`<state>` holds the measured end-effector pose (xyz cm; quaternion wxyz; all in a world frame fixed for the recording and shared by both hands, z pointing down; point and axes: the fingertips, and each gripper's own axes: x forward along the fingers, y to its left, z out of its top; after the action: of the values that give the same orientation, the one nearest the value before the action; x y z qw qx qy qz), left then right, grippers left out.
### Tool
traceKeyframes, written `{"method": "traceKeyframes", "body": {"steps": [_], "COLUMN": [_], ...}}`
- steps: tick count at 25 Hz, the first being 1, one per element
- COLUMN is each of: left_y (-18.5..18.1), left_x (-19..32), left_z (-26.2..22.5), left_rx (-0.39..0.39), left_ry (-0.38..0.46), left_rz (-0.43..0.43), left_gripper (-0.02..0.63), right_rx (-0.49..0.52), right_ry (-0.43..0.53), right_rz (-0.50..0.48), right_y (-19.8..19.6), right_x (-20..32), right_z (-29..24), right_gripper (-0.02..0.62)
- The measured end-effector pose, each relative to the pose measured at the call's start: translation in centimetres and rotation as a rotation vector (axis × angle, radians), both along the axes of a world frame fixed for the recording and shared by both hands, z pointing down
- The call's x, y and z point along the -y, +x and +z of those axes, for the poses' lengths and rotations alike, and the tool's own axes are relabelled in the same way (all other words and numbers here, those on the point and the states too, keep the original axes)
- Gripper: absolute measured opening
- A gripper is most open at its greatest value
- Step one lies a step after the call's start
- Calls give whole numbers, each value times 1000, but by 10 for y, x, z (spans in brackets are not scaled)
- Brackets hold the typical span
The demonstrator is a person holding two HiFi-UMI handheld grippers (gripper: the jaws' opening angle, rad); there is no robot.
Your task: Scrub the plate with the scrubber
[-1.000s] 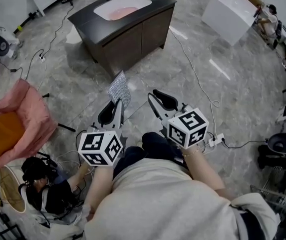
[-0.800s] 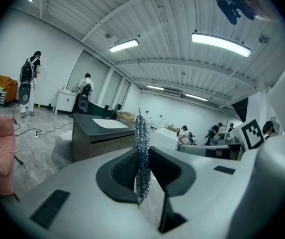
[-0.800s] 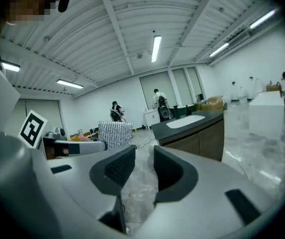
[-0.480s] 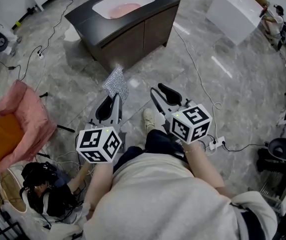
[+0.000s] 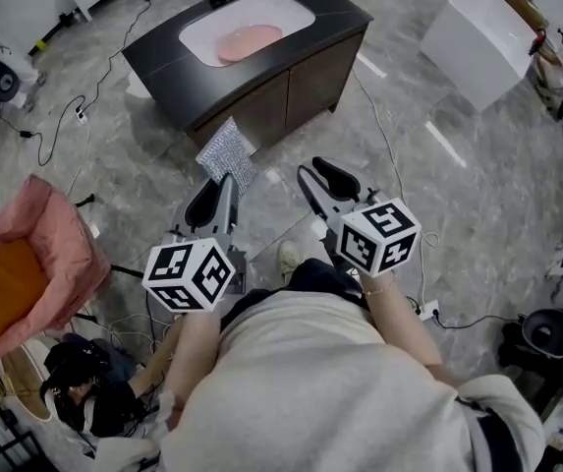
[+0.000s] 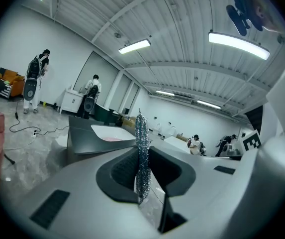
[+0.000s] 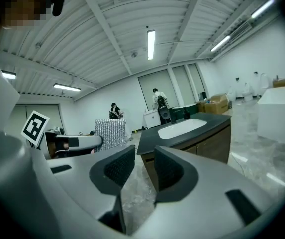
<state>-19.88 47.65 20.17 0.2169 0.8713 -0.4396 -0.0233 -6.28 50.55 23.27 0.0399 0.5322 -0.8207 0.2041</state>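
A silvery mesh scrubber [image 5: 227, 153] stands upright between the pads of my left gripper [image 5: 219, 185], which is shut on it; in the left gripper view the scrubber [image 6: 141, 148] fills the gap of that gripper [image 6: 142, 166]. My right gripper [image 5: 316, 175] is beside it, open; its jaws have just been opening and nothing is between them [image 7: 143, 171]. Both are held level over the floor, short of the dark sink cabinet [image 5: 168, 57]. A pink plate [image 5: 250, 40] lies in the white basin [image 5: 198, 29]. From the right gripper view the scrubber [image 7: 109, 133] shows at the left.
A pink-draped seat with an orange cushion [image 5: 26, 254] stands at the left. A white block [image 5: 482, 32] sits at the upper right. Cables [image 5: 94, 87] and a power strip [image 5: 425, 310] lie on the marble floor. A dark bag [image 5: 75, 362] is at the lower left. People stand far off.
The sink cabinet has come closer and lower in the head view as the person walks towards it. Both grippers have travelled forward together, the scrubber still in the left one.
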Motion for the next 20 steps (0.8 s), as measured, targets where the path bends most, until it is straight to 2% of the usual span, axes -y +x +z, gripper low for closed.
{"method": "traceKeyframes", "body": {"steps": [6, 12, 16, 20], "left_y": [30, 49, 62, 73], "left_x": [57, 82, 98, 121], "left_z": [0, 7, 13, 22], "left_rx": [-29, -27, -14, -6], "left_ry": [-3, -34, -51, -67], "left_rz": [-35, -41, -23, -6], "left_gripper": [77, 77, 77, 77], "right_rx": [-8, 1, 27, 40], "right_ry": [28, 26, 9, -32], "right_rz": [-17, -4, 16, -5], "right_y": [38, 69, 79, 77], "right_x": [61, 97, 109, 127], "right_z": [-7, -11, -4, 12], "right_gripper": [114, 114, 114, 114]}}
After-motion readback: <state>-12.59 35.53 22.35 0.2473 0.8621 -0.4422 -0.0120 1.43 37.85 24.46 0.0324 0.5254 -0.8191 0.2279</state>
